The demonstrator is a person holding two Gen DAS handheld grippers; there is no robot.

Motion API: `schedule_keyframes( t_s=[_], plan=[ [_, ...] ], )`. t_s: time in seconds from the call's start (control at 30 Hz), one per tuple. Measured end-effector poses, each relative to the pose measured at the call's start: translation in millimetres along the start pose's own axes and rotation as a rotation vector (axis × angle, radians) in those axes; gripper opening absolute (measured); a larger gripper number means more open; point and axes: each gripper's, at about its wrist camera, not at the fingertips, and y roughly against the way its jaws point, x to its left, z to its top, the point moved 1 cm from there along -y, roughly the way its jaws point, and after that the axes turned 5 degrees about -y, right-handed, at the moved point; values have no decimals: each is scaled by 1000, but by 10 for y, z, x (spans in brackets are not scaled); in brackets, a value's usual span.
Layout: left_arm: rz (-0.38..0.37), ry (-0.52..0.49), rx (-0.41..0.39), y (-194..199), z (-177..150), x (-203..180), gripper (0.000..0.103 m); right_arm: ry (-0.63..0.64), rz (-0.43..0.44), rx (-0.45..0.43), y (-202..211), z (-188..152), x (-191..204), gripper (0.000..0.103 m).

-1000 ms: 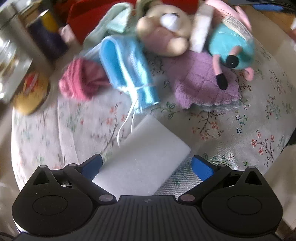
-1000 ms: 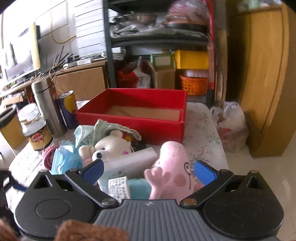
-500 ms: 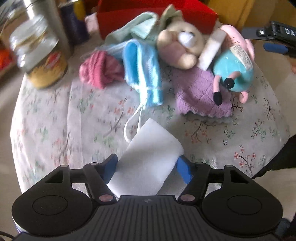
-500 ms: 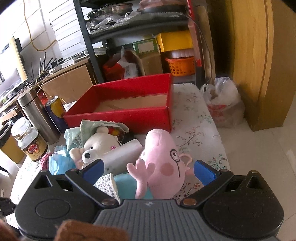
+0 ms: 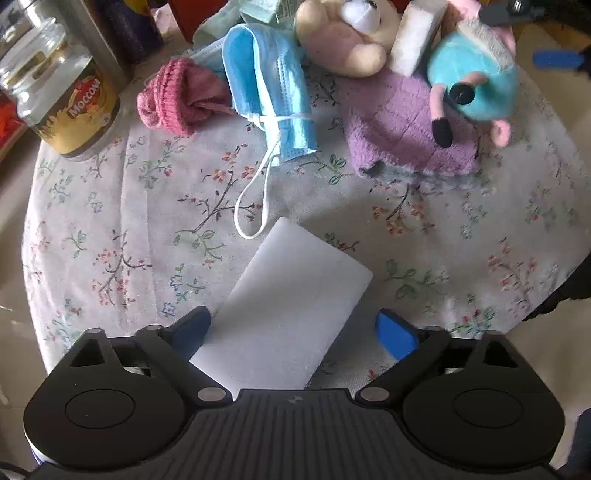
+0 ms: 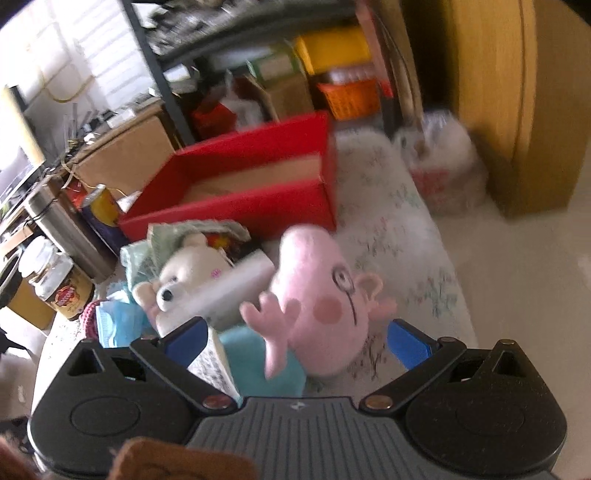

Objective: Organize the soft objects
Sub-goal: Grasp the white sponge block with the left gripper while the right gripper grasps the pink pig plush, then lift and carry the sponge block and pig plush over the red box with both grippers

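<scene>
A white foam sponge lies on the floral tablecloth between the jaws of my left gripper, which is open; the left pad touches it, the right pad stands apart. Beyond lie a blue face mask, a pink knitted sock, a beige teddy bear, a purple cloth and a pink pig plush in a teal dress. My right gripper is open around the pig plush. An open red box stands behind the pile.
A coffee jar, a steel flask and a can stand at the table's left. The table edge curves close on the right. Shelves, cartons and a wooden cabinet stand behind the table.
My left gripper closed partway on the sponge, then opened wide again. My right gripper moved forward and down over the pig plush.
</scene>
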Motion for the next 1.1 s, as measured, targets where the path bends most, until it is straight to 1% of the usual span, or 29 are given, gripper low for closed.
schedule_keyframes(
  t_s=[0.03,0.07,0.1,0.13,0.2,0.27,0.33,0.4,0.47,0.5,0.53,0.63,0.7,0.73,0.77,0.87,0.93,1.0,1.1],
  plan=[
    [3,10,-20,35,15,-10,68,-24,7,19,-31,-1,-25,79],
    [-1,11,-33,61,48,-21,67,-54,22,48,-70,4,-50,78],
    [-14,27,-44,91,55,0,62,-95,47,84,-109,19,-78,78],
    [-37,53,-51,111,53,31,60,-135,65,100,-123,32,-111,78],
    [-94,87,-59,156,56,95,59,-201,53,95,-132,54,-174,78],
    [-132,115,-71,203,56,144,58,-221,14,88,-163,67,-203,78],
    [-194,154,-84,240,74,201,58,-241,2,103,-247,48,-210,76],
    [-227,180,-99,237,103,260,58,-295,49,155,-379,25,-241,72],
    [-247,193,-120,300,135,267,59,-391,101,195,-493,12,-320,70],
    [-258,196,-128,314,161,249,59,-424,115,209,-531,22,-344,70],
    [-265,203,-136,324,166,253,60,-431,114,208,-542,50,-353,70],
    [-271,211,-155,384,217,255,60,-402,104,211,-554,51,-282,69],
    [-271,214,-164,407,256,235,60,-314,70,206,-549,43,-149,63],
    [-271,210,-169,416,286,216,61,-276,72,199,-547,31,-89,62],
    [-266,207,-175,394,308,192,61,-253,76,192,-547,22,-50,58],
    [-257,199,-192,355,359,158,64,-185,76,174,-546,19,20,56],
    [-261,207,-199,305,383,127,64,-203,91,182,-570,31,-26,55],
    [-264,221,-212,311,431,131,64,-223,109,191,-535,27,-76,52],
    [-255,217,-246,362,490,107,64,-180,119,162,-392,4,-82,52]
  ],
)
